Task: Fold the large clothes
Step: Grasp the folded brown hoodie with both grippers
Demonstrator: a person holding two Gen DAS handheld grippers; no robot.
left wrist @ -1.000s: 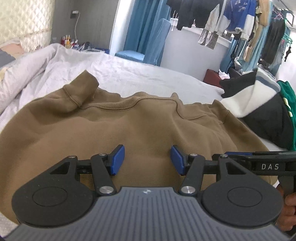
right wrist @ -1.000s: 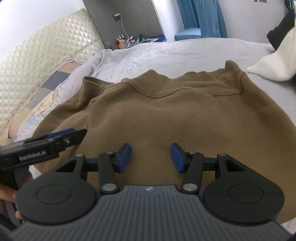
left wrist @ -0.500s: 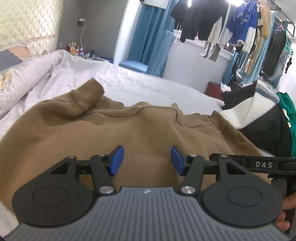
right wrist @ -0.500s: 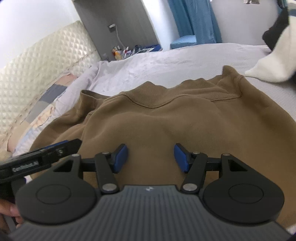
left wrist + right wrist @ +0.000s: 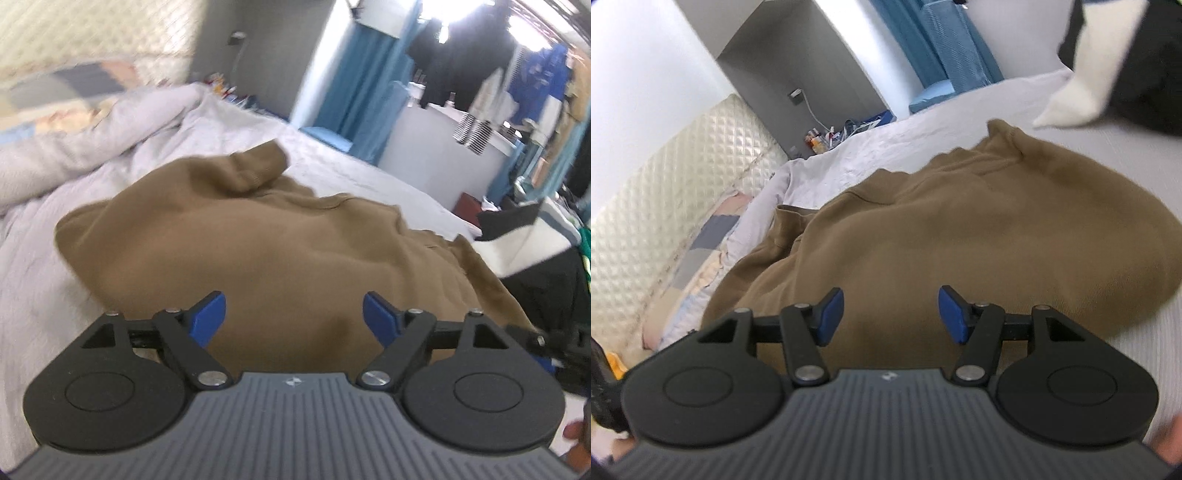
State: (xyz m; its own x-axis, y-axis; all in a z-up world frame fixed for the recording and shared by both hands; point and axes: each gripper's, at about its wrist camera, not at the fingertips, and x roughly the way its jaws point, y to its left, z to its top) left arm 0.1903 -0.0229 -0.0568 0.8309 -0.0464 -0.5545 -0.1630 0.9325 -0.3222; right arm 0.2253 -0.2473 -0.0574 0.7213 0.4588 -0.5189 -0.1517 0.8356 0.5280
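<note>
Both my grippers hover over the brown sweatshirt (image 5: 280, 254) on the bed (image 5: 369, 177), holding nothing.

My left gripper (image 5: 294, 317) has just been opening its jaws and they now stand wide, with only sweatshirt fabric below the gap and nothing pinched. My right gripper (image 5: 891, 314) is parted about halfway, its blue pads (image 5: 831, 314) clear of the cloth as far as I can tell through the blur. The sweatshirt lies bunched across the middle of the bed, one cuff (image 5: 258, 166) sticking up toward the far edge. A black and white garment (image 5: 1108, 62) sits near the bed's right edge, well apart from my grippers.
</note>
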